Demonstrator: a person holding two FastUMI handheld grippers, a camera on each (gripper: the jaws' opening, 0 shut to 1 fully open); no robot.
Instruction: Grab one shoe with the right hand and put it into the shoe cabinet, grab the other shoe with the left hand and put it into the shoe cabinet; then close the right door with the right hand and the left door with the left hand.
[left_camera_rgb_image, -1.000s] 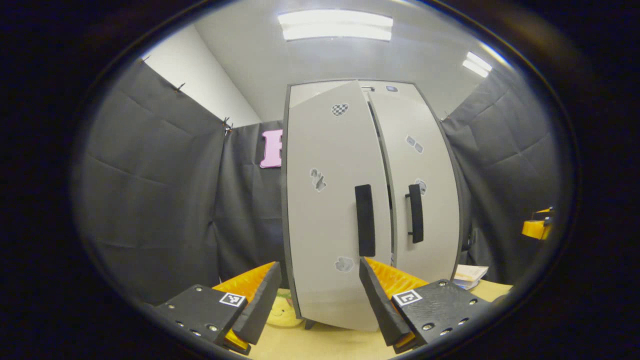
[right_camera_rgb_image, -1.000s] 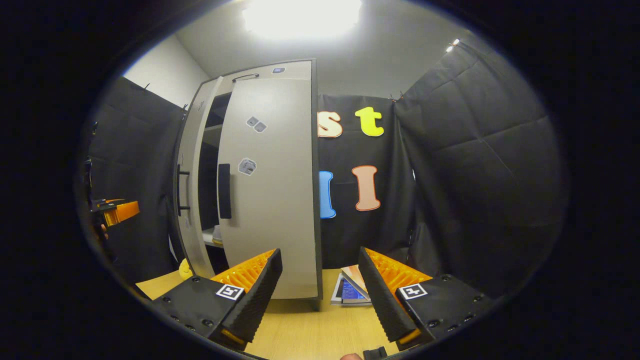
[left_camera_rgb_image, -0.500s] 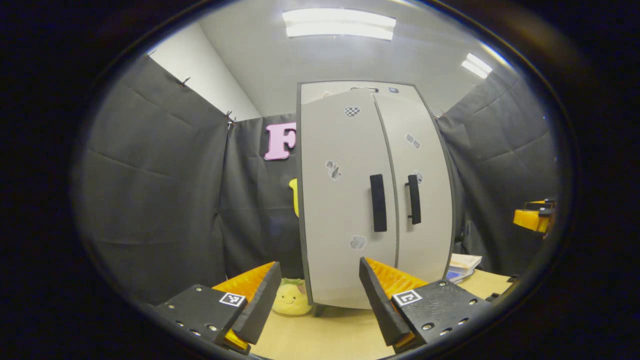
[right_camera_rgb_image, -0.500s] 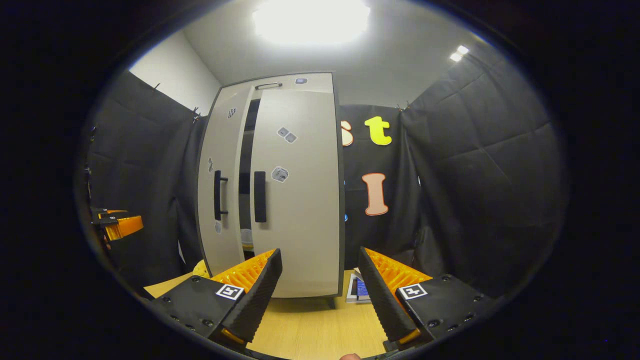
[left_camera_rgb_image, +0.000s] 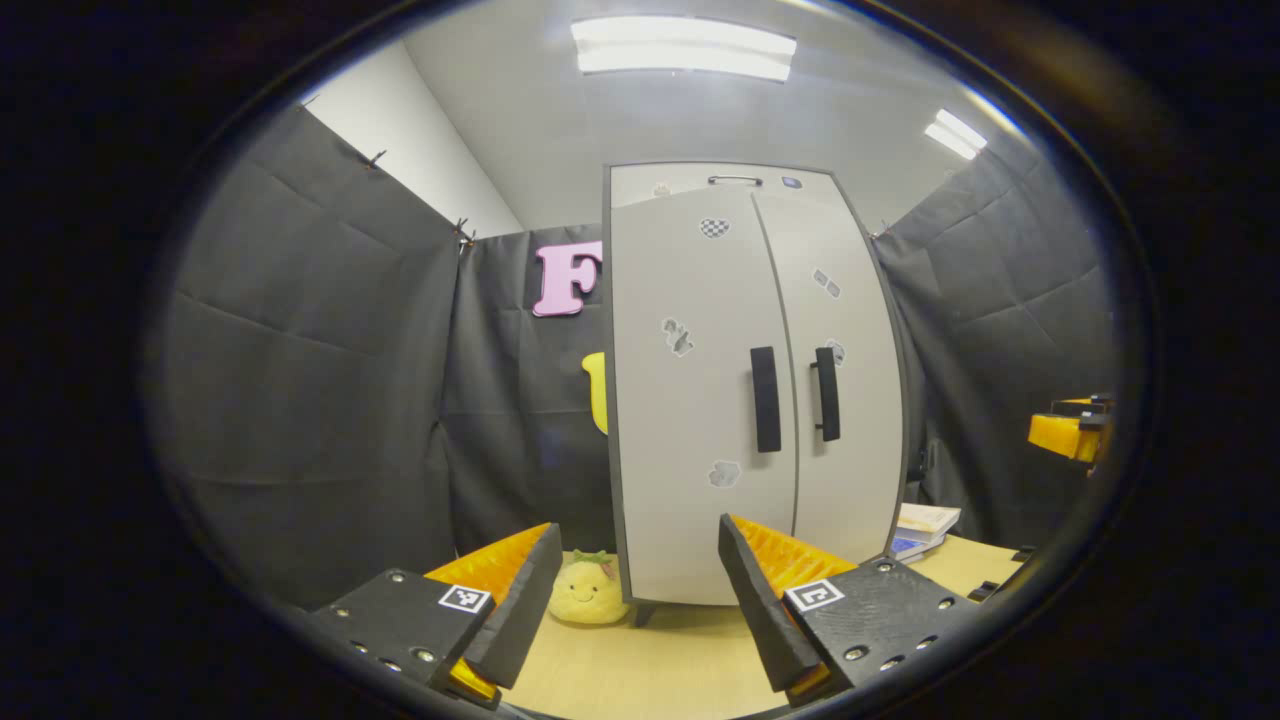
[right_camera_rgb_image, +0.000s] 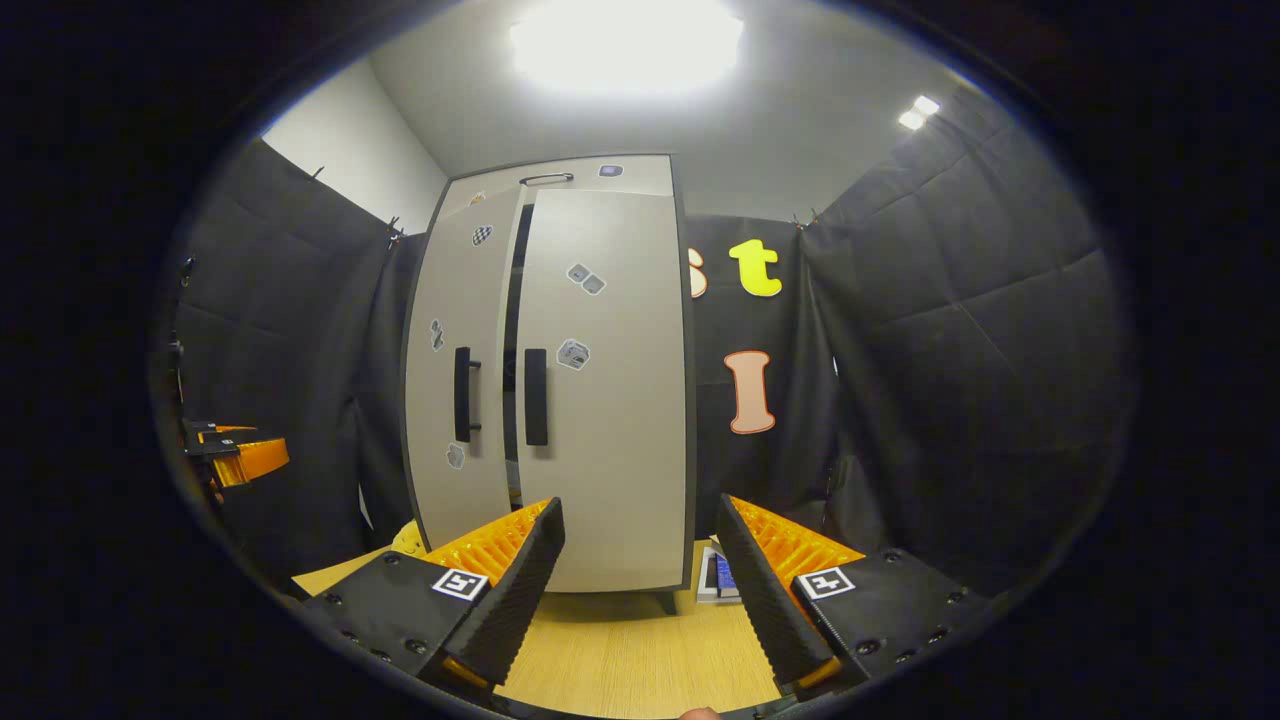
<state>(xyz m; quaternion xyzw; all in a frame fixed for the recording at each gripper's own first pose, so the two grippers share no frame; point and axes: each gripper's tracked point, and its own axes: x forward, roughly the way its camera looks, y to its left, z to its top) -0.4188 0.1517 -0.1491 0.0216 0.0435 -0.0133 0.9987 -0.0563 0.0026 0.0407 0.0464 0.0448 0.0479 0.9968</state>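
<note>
Both claws have backed off the cabinet (left_camera_rgb_image: 755, 400); left claw (left_camera_rgb_image: 635, 590) and right claw (right_camera_rgb_image: 640, 570) gape empty. Ahead of mine, a slit shows between doors; I judge the right door (right_camera_rgb_image: 610, 400) may stay ajar, shoes hidden inside.

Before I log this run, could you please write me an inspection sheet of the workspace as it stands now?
Surface: wooden tabletop, bare in front of the cabinet.
Job's things: shoe cabinet upright; left door looks shut, right door shows a narrow dark gap; shoes nothing seen.
Clutter: yellow plush toy by the cabinet's left foot; stacked books at its right.
Grippers: left gripper and right gripper both open, holding nothing, apart from the cabinet.
Cables: nothing seen.
Surroundings: black cloth walls, ceiling lights.
</note>
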